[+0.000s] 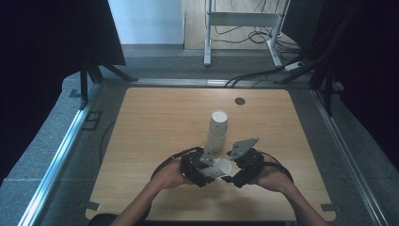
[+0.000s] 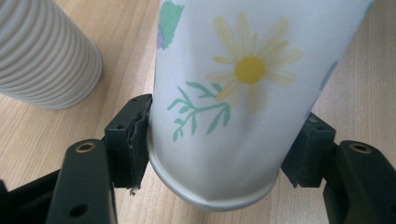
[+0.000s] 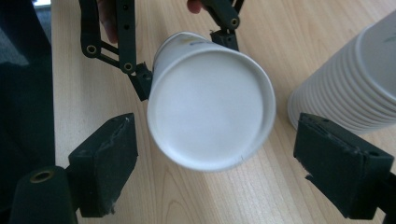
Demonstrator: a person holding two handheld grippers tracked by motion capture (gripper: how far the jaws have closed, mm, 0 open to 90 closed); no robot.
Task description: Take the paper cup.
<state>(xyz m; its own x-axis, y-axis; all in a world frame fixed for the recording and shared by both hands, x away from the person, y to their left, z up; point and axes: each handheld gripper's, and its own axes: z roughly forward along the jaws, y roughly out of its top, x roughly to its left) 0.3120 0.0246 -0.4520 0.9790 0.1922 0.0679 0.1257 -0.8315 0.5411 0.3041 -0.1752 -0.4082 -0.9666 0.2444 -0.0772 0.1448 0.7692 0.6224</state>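
- Nearest me, at 6 o'clock on the table point(image 1: 141, 122), my two hands bring the grippers together; the left gripper point(image 1: 201, 165) sits just left of centre and the right gripper point(image 1: 239, 170) just right of it.
- The left gripper is clenched on a paper cup point(image 1: 217, 168), its jaws pressing opposite sides of the wall close to one end rim, where the wall is stiffest, I judge. In the left gripper view the cup point(image 2: 233, 98) shows a printed daisy and green sprigs.
- The cup is held off the wood, lying roughly level. Its long axis runs from 9 to 3 o'clock, with the free end turned toward the right gripper.
- In the right gripper view that round white end point(image 3: 211, 108) faces the camera squarely. I cannot tell whether it is the closed base or the mouth.
- The right gripper is released: its jaws stand wide on either side of the cup end, touching nothing. I judge this to be the lead-in to a handover or a two-handed grip.
- Farther off, toward 12 o'clock near the table's centre, a stack of nested paper cups point(image 1: 218, 132) stands upright, close to the held cup but apart from it. It is probably the held cup's source or destination.
- Beyond the stack, a small dark round insert point(image 1: 240, 100) lies near the far edge.
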